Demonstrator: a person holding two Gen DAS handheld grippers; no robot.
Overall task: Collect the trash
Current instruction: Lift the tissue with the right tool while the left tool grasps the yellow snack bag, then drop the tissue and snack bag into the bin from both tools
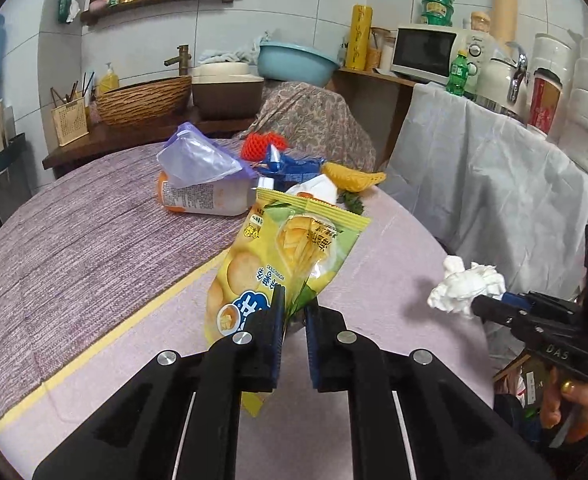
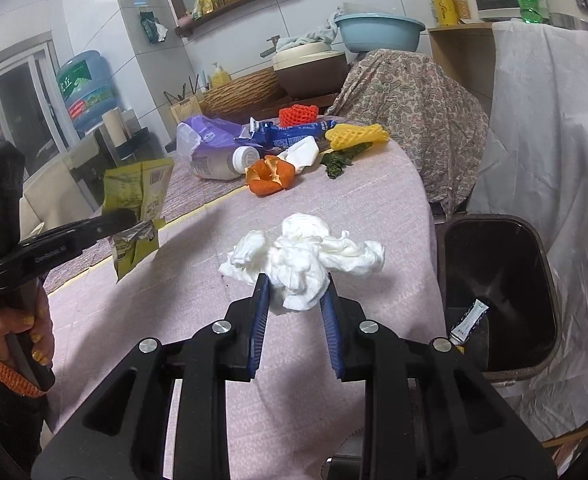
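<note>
My left gripper (image 1: 294,300) is shut on a yellow-green snack bag (image 1: 290,240) and holds it above the table; the bag also shows in the right wrist view (image 2: 138,200). My right gripper (image 2: 297,288) is shut on a crumpled white tissue (image 2: 305,252), held over the table's right part; the tissue shows in the left wrist view too (image 1: 463,284). A dark trash bin (image 2: 497,292) stands open beside the table at the right, with a small white sachet (image 2: 467,320) at its near rim.
More trash lies at the table's far end: a purple plastic bag (image 2: 210,136), a white bottle (image 2: 222,166), an orange peel (image 2: 270,176), blue wrappers (image 2: 294,132), red (image 2: 297,114) and yellow foam nets (image 2: 355,134), a green scrap (image 2: 339,160). A white sheet (image 2: 545,128) hangs behind the bin.
</note>
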